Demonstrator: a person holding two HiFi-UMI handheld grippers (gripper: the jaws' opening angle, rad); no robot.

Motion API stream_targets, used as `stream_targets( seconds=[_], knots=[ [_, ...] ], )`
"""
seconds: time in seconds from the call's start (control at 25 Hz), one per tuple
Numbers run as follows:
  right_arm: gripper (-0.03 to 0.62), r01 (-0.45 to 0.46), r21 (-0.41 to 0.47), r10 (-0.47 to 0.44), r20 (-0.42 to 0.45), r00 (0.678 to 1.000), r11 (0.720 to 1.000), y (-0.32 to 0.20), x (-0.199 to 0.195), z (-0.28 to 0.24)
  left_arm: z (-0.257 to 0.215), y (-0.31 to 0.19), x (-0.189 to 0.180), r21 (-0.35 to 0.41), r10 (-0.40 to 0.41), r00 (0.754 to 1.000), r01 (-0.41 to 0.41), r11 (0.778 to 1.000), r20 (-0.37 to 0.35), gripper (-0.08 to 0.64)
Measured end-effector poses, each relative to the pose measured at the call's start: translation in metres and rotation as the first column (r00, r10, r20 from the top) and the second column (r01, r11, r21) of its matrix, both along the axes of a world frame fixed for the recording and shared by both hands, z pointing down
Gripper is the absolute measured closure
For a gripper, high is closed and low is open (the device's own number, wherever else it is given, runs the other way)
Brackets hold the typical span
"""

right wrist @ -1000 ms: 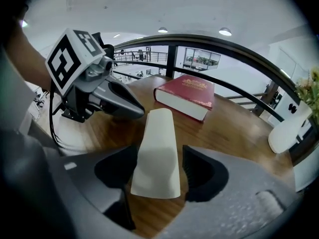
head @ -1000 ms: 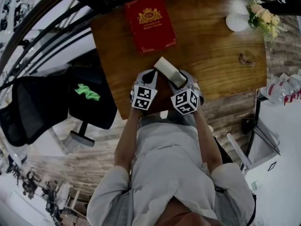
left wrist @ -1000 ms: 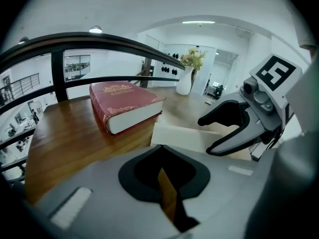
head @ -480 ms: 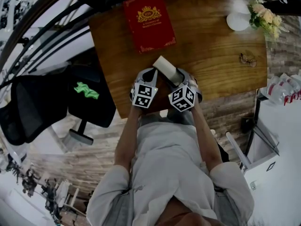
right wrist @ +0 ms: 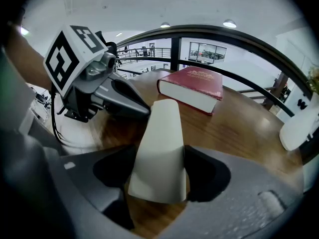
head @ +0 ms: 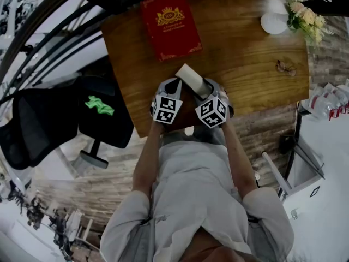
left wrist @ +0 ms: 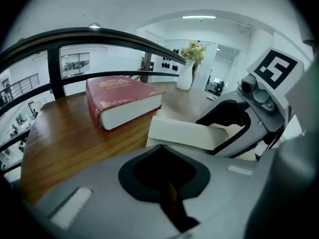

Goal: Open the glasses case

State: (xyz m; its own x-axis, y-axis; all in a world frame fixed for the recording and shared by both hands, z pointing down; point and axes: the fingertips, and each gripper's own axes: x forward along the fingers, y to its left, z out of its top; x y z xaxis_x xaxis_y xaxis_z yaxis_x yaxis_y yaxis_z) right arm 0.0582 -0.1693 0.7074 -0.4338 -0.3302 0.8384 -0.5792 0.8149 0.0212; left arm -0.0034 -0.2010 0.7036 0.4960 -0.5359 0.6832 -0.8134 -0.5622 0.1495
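Note:
A cream glasses case point(head: 191, 79) lies on the wooden table point(head: 245, 48), pointing toward the red book. In the right gripper view the case point(right wrist: 162, 148) fills the gap of my right gripper point(right wrist: 158, 183). The jaws stand wide, close along both its sides, and I see no squeeze. My left gripper point(head: 173, 89) sits just left of it. Its jaws are shut to a thin slit point(left wrist: 169, 193) with nothing between them. Its pointed tip point(right wrist: 142, 108) is right beside the case's left flank. From the left gripper view, a finger of the right gripper point(left wrist: 234, 133) arches over the case point(left wrist: 182, 133).
A thick red book point(head: 169, 23) lies just beyond the case. A white vase with flowers point(head: 275, 23) stands at the far right corner, and a pair of glasses point(head: 284, 67) lies at the table's right side. A black chair point(head: 103, 113) stands left; a dark railing runs behind.
The right gripper's marker cube has tilted slightly. The case and the left gripper keep their places.

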Motion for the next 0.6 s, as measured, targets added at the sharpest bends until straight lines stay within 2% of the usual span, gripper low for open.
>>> stream_targets(
  seconds=[0.2, 0.6],
  knots=[
    [0.281, -0.013, 0.032, 0.014, -0.018, 1.000, 0.999, -0.001, 0.002, -0.004, 0.001, 0.000, 0.000, 0.000, 0.004, 1.000, -0.004, 1.000, 0.003, 0.540],
    [0.325, -0.027, 0.052, 0.027, 0.001, 1.000, 0.998, -0.003, 0.005, -0.017, 0.001, 0.000, 0.000, 0.001, 0.008, 1.000, -0.008, 1.000, 0.004, 0.540]
  ],
)
